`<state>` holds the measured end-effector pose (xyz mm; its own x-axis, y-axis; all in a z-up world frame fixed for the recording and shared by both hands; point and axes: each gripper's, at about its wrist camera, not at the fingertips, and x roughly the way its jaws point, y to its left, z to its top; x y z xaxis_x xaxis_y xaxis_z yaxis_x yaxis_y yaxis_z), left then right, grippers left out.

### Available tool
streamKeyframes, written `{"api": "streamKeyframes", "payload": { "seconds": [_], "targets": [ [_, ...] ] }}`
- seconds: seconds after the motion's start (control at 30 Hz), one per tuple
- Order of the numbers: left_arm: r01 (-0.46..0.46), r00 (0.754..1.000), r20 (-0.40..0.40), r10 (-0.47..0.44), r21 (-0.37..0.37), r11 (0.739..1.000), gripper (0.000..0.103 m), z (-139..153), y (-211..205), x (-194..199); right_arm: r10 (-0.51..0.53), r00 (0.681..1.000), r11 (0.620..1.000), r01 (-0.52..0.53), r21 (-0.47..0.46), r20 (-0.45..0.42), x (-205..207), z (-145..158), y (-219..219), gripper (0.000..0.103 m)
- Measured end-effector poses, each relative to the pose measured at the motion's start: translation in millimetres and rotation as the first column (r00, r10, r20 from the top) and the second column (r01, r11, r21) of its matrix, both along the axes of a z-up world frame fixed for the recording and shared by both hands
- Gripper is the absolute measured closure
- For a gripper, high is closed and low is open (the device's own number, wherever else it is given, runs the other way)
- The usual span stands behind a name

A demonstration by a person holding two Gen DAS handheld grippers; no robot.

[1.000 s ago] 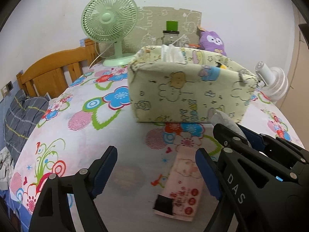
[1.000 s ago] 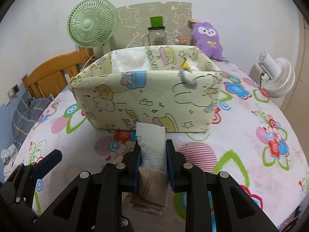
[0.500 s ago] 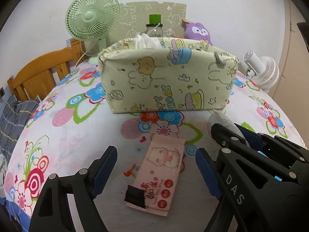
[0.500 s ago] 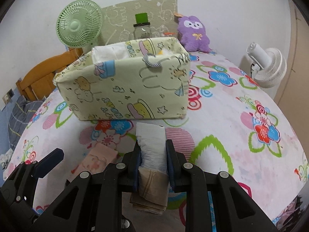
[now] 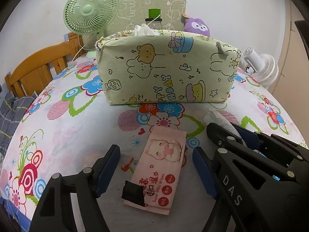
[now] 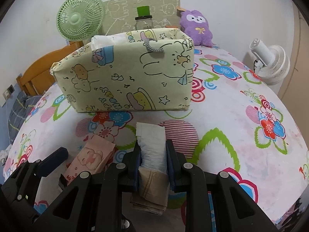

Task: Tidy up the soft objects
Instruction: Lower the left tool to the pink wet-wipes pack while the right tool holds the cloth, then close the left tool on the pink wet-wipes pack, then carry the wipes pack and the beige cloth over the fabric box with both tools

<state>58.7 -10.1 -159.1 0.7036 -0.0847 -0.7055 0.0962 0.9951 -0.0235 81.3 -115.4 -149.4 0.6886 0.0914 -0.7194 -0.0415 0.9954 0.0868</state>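
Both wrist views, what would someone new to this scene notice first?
The yellow cartoon-print fabric bin stands mid-table on the flowered tablecloth, with white tissue poking from its top. In front of it lies a pink pack of wet wipes, between the fingers of the left gripper, whose jaws are closing. The right gripper is clamped on a folded white diaper.

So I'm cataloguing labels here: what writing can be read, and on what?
"Super Mini Wipes": flat pink wipes packet on the flowered sheet.
"DAS": right black tool, seen by the left camera.
"PPY" over "HDA", cut off: yellow-green cartoon fabric box.
Chinese characters and red circles on the packet: too blurred to read.
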Motion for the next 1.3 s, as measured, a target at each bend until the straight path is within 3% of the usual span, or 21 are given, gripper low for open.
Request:
{"api": "streamKeyframes", "payload": {
  "seconds": [0.13, 0.23, 0.67, 1.3],
  "targets": [
    [-0.011, 1.000, 0.003, 0.011, -0.009, 1.000, 0.043, 1, 3, -1, 0.008, 1.000, 1.000, -0.008, 0.004, 0.005, 0, 2, 3, 0.077],
    [-0.003, 1.000, 0.010, 0.004, -0.022, 1.000, 0.062, 3, 3, -2, 0.007, 1.000, 1.000, -0.007, 0.005, 0.010, -1, 3, 4, 0.077],
    [0.016, 1.000, -0.019, -0.017, -0.068, 0.998, 0.064, 9, -3, 3, -0.026, 0.999, 1.000, 0.026, -0.004, 0.026, -1, 14, -5, 0.077],
    [0.011, 0.998, 0.055, -0.008, -0.051, 0.999, 0.064, 53, -15, 8, -0.025, 0.996, 1.000, 0.023, 0.019, 0.087, 4, 55, -19, 0.077]
  ]
}}
